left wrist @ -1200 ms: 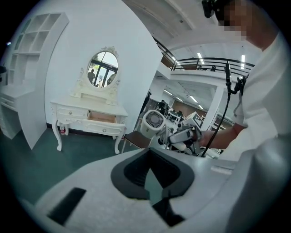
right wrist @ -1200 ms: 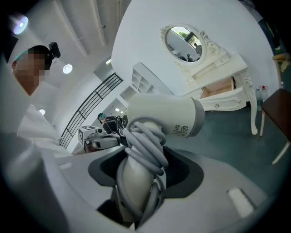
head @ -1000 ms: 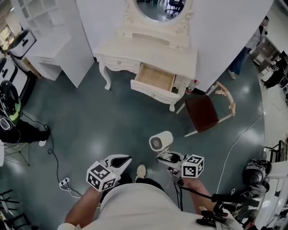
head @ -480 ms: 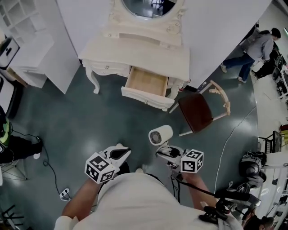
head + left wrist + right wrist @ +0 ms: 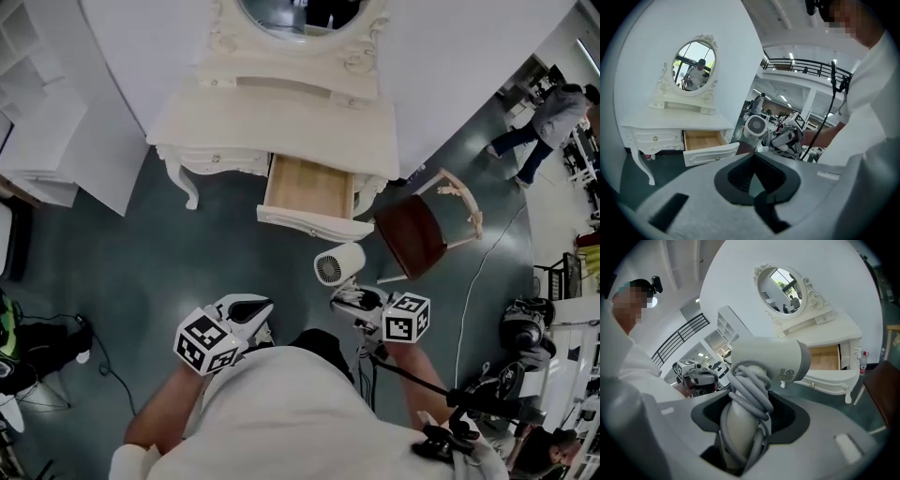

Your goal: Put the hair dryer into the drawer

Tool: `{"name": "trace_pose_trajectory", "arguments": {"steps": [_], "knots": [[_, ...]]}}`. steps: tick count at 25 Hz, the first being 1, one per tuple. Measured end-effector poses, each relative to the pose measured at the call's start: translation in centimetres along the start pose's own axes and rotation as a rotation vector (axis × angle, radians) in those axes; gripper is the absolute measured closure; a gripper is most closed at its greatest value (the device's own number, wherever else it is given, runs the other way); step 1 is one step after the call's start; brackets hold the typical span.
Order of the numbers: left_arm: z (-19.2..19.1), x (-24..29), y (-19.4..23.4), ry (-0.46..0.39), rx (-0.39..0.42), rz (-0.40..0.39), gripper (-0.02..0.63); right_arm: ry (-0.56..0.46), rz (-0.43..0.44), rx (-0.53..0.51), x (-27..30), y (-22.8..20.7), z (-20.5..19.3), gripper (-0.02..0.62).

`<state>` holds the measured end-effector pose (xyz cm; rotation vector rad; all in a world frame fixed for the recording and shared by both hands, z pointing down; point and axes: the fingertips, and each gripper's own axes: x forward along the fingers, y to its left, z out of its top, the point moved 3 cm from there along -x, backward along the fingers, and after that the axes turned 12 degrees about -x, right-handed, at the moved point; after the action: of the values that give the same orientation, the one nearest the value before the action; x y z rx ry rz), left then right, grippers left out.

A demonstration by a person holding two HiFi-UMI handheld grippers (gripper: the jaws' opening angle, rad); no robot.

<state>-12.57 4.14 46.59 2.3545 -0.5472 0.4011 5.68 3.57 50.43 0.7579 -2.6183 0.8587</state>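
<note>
A white hair dryer [image 5: 337, 264] with its grey cord wound round the handle is held by my right gripper [image 5: 352, 298], which is shut on that handle. In the right gripper view the dryer [image 5: 768, 359] stands upright between the jaws of the gripper [image 5: 743, 427]. The open wooden drawer [image 5: 307, 187] of the white dressing table [image 5: 281, 117] lies just beyond the dryer's nozzle and looks empty. My left gripper [image 5: 255, 307] hangs level with the right one, jaws together and holding nothing. The left gripper view shows the drawer [image 5: 704, 139] and the dryer [image 5: 756, 126].
A brown-seated wooden chair [image 5: 412, 232] stands right of the drawer, close to the dryer. An oval mirror [image 5: 300, 11] tops the table. White shelving [image 5: 37, 112] is at the left. A person [image 5: 553, 108] walks at the far right. Cables and equipment [image 5: 520, 328] lie on the floor at the right.
Both grippers have moved forward toward the dressing table with the dryer still held. The open drawer is now much closer to the dryer's nozzle.
</note>
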Motion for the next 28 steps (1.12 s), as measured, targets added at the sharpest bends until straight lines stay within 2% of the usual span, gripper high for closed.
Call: {"name": "trace_pose_trajectory", "arguments": {"steps": [6,9,14,21,28], "knots": [[2.3,-1.0,4.4,0.005,-0.027,-0.008,0.606,0.027,-0.014,-0.002,3.9,-2.9,3.1,0.353],[3.9,0.0,6.6,-0.005,-0.039,-0.002,0.606,0.059,-0.006,-0.026,5.4,-5.8,5.1,0.353],[7.8,2.9,8.9,-0.031,-0.079,0.052,0.606,0.132,0.057,-0.063,6.9,-11.4,8.3,0.353],[14.7,6.8,12.8,-0.072,-0.074,0.117,0.606,0.269,0.130,-0.158,10.0,-19.5,11.6,0.353],[18.0,8.9,16.0,-0.102,-0.125,0.216,0.606,0.429,0.232,-0.214,14.3,-26.5,11.1,0.353]]}}
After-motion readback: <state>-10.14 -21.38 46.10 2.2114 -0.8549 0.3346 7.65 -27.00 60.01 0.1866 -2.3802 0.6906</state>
